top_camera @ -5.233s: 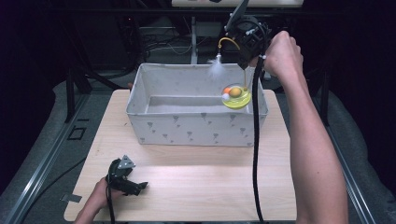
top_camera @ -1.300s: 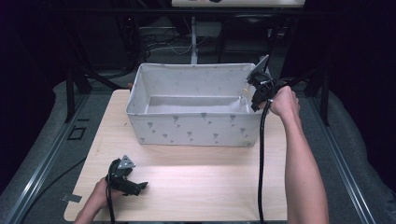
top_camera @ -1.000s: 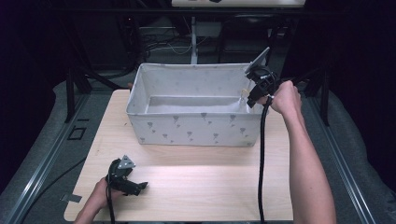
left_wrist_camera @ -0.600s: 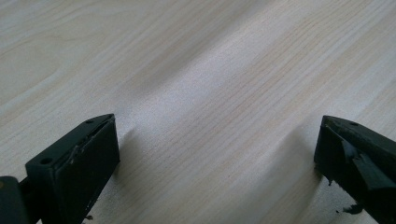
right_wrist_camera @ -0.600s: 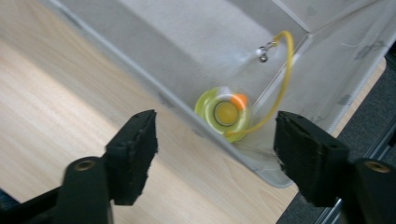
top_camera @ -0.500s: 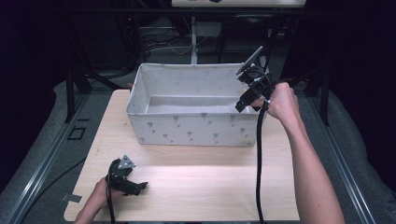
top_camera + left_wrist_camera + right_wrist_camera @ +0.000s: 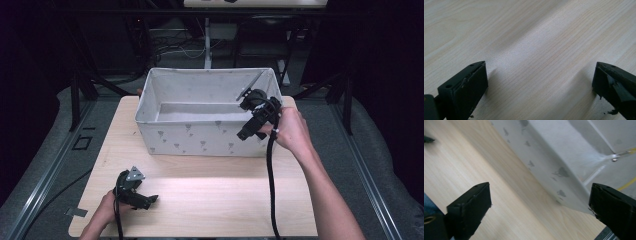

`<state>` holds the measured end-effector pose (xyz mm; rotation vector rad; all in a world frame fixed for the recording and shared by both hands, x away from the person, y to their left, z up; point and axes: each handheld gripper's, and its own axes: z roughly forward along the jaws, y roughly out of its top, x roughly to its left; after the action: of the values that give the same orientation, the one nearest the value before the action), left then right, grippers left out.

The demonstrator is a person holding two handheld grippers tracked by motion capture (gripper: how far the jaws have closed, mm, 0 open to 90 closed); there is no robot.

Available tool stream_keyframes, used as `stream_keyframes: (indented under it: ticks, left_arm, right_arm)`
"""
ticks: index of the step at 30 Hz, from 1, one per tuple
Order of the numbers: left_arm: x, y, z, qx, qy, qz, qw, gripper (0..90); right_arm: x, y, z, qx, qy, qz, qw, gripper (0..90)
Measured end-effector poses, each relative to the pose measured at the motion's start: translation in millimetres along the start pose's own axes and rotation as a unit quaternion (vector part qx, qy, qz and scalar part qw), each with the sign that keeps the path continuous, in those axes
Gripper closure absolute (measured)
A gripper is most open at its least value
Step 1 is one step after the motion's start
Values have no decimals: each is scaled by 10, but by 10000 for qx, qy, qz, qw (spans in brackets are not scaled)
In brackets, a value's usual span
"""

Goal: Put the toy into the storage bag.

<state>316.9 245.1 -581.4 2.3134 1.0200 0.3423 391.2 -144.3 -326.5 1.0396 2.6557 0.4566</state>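
Working around one table, one bin, two claws. The table spans everything under both claws; its bare wood lies right below the left one and below and beside the right one.

The bin, white fabric with small grey marks, sits just ahead of the right claw, which hangs at its near right corner, over the front wall and tipped down at the wood. In the right gripper view the bin's front wall runs diagonally across, beyond the jaws and not between them. What lies inside the bin near that corner can't be made out from above.

The right claw's jaws have just been opening and now stand wide with nothing between them. My read: it has let go of something at the bin, and the claw is angled out over the front wall to clear it.

The left claw rests low at the near left of the table, well apart from the bin, likely parked out of the way. In the left gripper view its jaws gape wide over plain wood, holding nothing.
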Motion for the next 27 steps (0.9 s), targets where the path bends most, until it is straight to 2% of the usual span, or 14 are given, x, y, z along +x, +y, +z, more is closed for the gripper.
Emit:
stream_keyframes:
  ticks: [4,9,13,15,19,25,27]
  left_arm:
    - [2,0,-1,3,4,14,10000,1]
    - [1,0,-1,2,6,10,10000,1]
    - [1,0,-1,2,9,13,10000,1]
    - [1,0,-1,1,8,10,10000,1]
    - [1,0,-1,2,7,10,10000,1]
    - [2,0,-1,-1,5,13,10000,1]
    - [2,0,-1,-1,7,14,10000,1]
  right_arm:
    - [195,-59,114,62,54,-264,9996,0]
    - [337,-125,243,80,170,-386,9991,0]
    - [478,-225,425,141,301,-516,9981,0]
    - [495,-241,450,165,308,-514,9981,0]
    - [583,-354,635,248,436,-538,9973,0]
    - [656,-464,784,292,546,-528,9967,0]
    - [694,-547,882,314,636,-503,9962,0]
